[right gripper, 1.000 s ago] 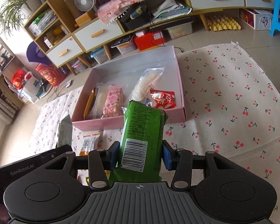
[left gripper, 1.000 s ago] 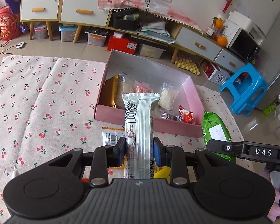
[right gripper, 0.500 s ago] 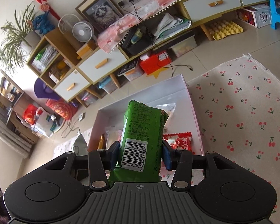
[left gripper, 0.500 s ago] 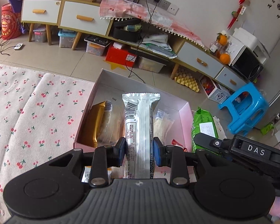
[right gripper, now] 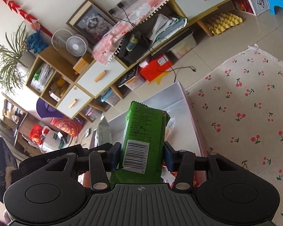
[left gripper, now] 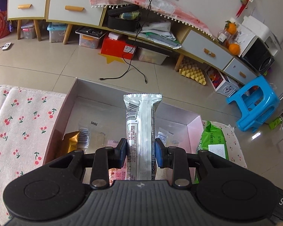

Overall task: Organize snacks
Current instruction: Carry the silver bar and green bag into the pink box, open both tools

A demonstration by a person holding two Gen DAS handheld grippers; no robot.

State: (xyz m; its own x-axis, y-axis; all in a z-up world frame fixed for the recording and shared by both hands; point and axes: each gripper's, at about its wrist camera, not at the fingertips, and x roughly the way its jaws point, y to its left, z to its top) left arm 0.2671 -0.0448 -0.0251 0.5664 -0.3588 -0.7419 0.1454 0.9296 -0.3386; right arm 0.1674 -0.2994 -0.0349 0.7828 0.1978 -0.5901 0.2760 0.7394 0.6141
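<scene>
My left gripper (left gripper: 141, 152) is shut on a long silver snack packet (left gripper: 141, 124) that sticks up between the pads, above the open pink box (left gripper: 56, 124). Inside the box lie a gold packet (left gripper: 70, 143) and several clear-wrapped snacks. My right gripper (right gripper: 142, 156) is shut on a green snack packet (right gripper: 144, 131) with a barcode label, held over the right end of the same pink box (right gripper: 195, 128). That green packet (left gripper: 213, 143) also shows at the right of the left wrist view, and the silver packet (right gripper: 103, 131) at the left of the right wrist view.
The box sits on a cherry-print cloth (left gripper: 18, 124) on the floor. Behind it run a low cabinet with drawers (left gripper: 73, 9), storage bins, a red box (left gripper: 118, 47) and loose cables. A blue plastic stool (left gripper: 254, 107) stands at the right.
Both grippers moved forward over the pink box with their packets still held. The right view has rolled, so the room now looks tilted. The loose packets in front of the box have dropped out of sight.
</scene>
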